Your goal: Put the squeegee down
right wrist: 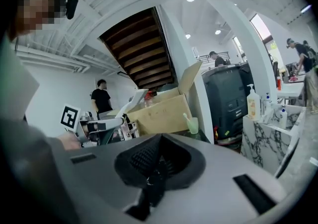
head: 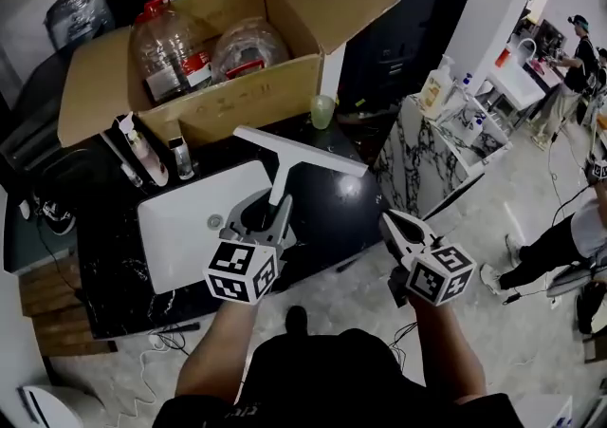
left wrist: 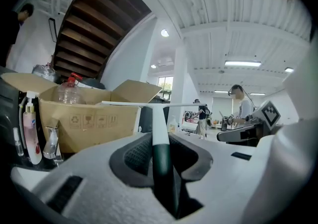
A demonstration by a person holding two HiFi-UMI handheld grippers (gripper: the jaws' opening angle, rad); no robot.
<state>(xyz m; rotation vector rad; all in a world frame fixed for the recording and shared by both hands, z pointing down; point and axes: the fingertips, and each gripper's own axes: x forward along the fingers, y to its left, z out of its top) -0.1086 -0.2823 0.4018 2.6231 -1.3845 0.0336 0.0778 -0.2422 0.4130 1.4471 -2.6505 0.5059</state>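
Black surface [head: 327, 227]: cardboard box [head: 237, 103] at 11 o'clock holds two clear plastic jugs [head: 171, 51], bases hidden | left gripper [head: 270, 213] clamped on squeegee [head: 299, 153] handle | right gripper [head: 394, 227] jaws together, empty

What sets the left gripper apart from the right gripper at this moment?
The left gripper clamps the squeegee by its dark handle; the right gripper holds nothing. The left's jaws stand apart around that handle; the right's are closed together. Both point forward, roughly level.
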